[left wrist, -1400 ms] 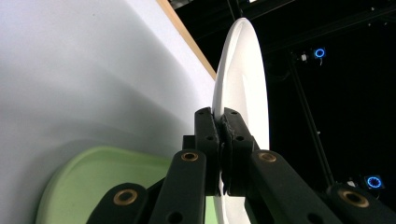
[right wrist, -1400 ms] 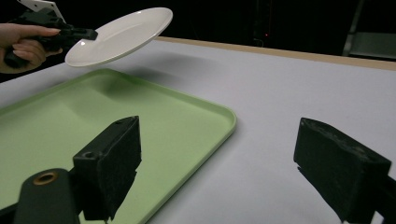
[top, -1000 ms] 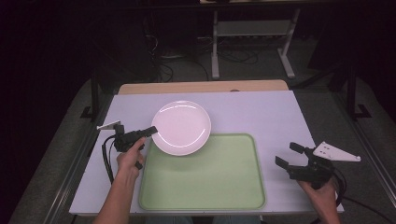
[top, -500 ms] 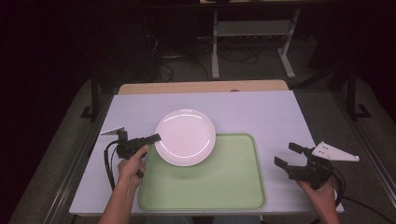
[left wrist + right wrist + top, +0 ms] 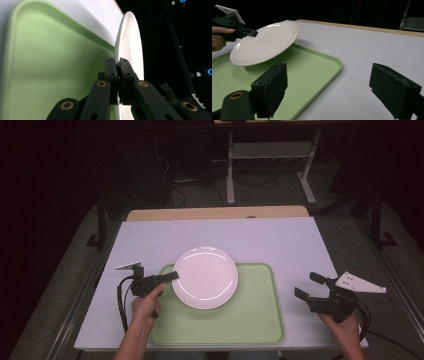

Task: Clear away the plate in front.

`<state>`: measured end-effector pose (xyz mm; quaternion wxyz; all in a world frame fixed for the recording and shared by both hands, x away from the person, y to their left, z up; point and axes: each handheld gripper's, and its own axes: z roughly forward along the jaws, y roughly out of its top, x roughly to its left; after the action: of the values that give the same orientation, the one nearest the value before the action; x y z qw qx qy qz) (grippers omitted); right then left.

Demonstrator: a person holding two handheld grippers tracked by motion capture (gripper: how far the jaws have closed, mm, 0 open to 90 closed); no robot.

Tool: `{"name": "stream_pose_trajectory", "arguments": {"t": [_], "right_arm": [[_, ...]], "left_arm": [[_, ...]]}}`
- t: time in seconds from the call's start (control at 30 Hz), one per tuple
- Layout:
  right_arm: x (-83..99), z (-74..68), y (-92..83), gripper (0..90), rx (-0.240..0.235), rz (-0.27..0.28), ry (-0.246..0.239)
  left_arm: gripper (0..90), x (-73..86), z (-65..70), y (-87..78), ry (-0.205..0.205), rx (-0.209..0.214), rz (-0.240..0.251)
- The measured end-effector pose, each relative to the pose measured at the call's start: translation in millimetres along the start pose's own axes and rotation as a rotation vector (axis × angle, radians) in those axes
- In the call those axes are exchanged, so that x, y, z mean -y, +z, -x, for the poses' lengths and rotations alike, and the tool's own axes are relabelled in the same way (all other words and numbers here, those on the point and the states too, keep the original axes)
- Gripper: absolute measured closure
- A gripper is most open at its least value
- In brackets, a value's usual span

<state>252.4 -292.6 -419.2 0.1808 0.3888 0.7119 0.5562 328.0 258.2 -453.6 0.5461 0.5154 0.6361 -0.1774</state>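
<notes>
Plainly showing as a round white plate (image 5: 205, 277), glossy, with a shallow raised rim and a faint ring inside it, unmarked and bare of food. Hanging in the air over the far left part of the pale green tray (image 5: 250, 320), its far edge reaching past the tray's far rim over the white table (image 5: 280, 237). Tilting in the right gripper view (image 5: 264, 42), far edge riding higher than the near one, a soft shadow lying on the tray beneath. Being pinched at its nine o'clock rim by the left gripper (image 5: 169, 276), jaws pressed together on the thin edge, as the left gripper view (image 5: 119, 75) shows close up, with the plate seen edge-on there. Sitting well apart at about four o'clock from the plate, the right gripper (image 5: 309, 286) resting over the table just beside the tray's right rim, jaws standing wide apart with nothing between them.
</notes>
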Motion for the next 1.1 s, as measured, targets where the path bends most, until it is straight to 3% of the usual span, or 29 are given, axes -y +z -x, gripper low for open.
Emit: {"name": "stream_pose_trajectory", "arguments": {"t": [0.47,1.1], "right_arm": [[-0.7,-1.5,-0.9,13.9,-0.001,0.007,0.001],[-1.6,-4.7,-2.8,13.9,-0.009,0.009,-0.009]], "left_arm": [[87.3,16.4,1.5,9.9,0.036,-0.051,-0.069],[87.3,32.6,3.8,8.5,0.004,-0.110,-0.108]]}}
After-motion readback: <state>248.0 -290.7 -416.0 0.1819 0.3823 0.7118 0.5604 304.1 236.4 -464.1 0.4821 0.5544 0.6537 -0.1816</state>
